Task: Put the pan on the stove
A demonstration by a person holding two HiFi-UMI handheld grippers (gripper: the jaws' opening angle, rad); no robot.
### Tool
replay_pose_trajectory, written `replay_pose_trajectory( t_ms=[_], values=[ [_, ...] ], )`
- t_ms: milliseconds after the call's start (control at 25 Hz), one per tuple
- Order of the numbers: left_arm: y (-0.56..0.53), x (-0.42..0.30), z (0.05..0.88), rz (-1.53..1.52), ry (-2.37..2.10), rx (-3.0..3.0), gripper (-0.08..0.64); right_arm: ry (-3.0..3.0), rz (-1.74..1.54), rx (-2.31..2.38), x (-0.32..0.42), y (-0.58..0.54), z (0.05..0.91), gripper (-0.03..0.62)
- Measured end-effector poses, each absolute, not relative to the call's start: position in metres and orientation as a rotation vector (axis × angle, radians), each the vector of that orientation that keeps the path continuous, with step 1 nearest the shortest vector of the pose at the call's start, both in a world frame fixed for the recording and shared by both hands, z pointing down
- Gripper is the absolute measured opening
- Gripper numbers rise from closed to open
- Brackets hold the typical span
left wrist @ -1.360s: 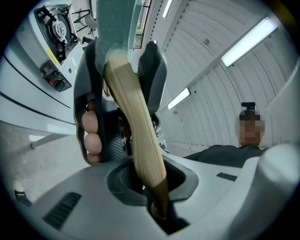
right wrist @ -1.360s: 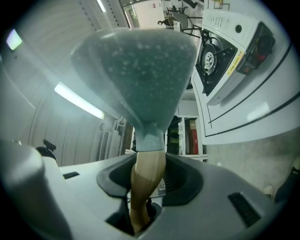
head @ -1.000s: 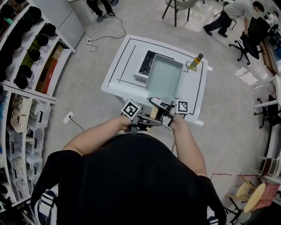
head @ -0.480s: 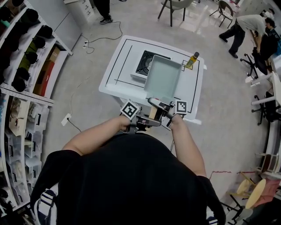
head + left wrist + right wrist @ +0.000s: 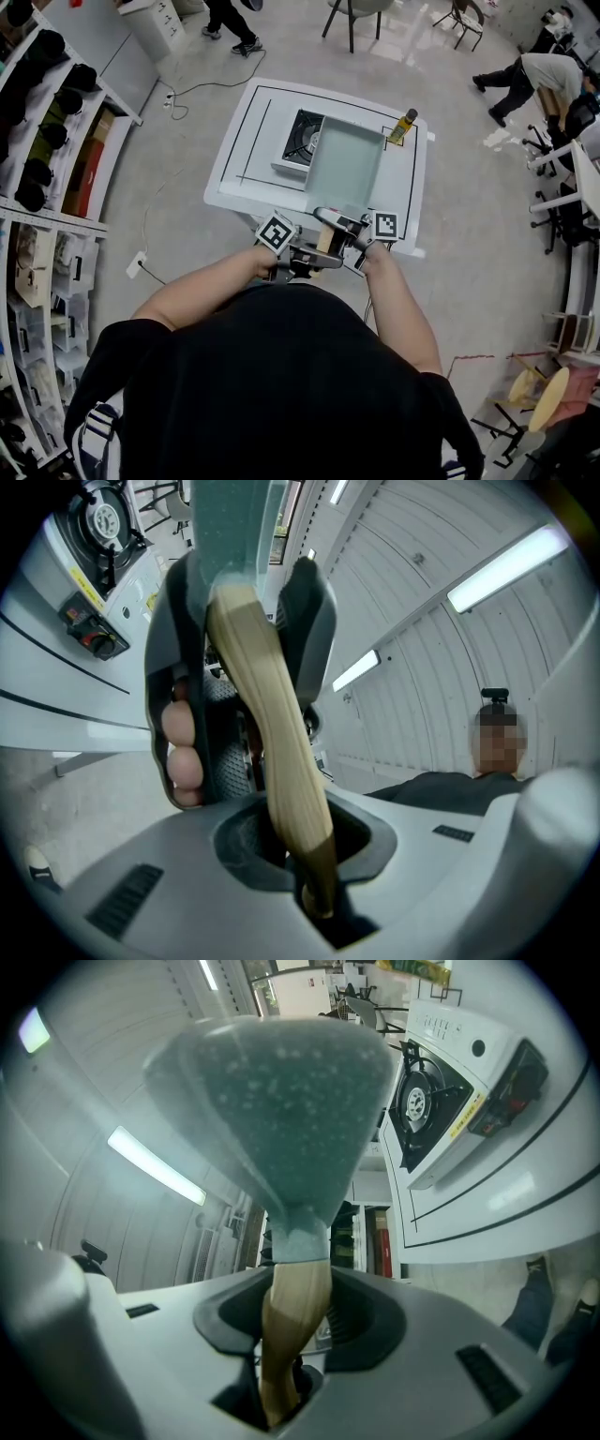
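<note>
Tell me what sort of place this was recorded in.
Likely a lab or workshop, not a kitchen: a portable stove sits on a white table marked with black lines, beside stocked storage shelves.

Stove (image 5: 298, 139) on table (image 5: 239, 178), pan (image 5: 345, 169) right, bottle (image 5: 402, 127) farther right.

The pan (image 5: 345, 169) is rectangular and pale grey-green, with a speckled underside and a light wooden handle (image 5: 292, 1307). It is held in the air above the white surface (image 5: 246, 131). In the head view, its left edge covers the right part of the stove (image 5: 298, 142), a white gas stove with a black burner that stands on the surface.
</note>
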State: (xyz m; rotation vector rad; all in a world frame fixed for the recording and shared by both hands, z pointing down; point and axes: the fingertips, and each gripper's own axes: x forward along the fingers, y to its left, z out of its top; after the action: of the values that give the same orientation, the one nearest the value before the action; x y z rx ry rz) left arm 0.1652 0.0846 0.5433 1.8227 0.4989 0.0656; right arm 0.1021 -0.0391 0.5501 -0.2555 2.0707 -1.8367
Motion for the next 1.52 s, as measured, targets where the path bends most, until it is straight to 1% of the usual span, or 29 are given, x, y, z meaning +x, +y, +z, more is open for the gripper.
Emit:
replay_pose_trajectory(
  t_ms=[960, 1120, 1520],
  values=[
    [0.000, 0.129, 0.549, 0.098, 0.620, 1.746, 0.052, 2.000, -1.834, -0.379, 0.076, -0.132, 0.566, 0.147],
    [-0.018, 0.119, 0.558, 0.155, 0.613, 1.772, 0.051, 1.993, -1.842, -0.405, 0.069, -0.149, 0.570, 0.147],
    [-0.051, 0.102, 0.567, 0.176, 0.666, 1.759, 0.051, 1.965, -1.831, -0.462, 0.058, -0.184, 0.578, 0.147]
  ],
)
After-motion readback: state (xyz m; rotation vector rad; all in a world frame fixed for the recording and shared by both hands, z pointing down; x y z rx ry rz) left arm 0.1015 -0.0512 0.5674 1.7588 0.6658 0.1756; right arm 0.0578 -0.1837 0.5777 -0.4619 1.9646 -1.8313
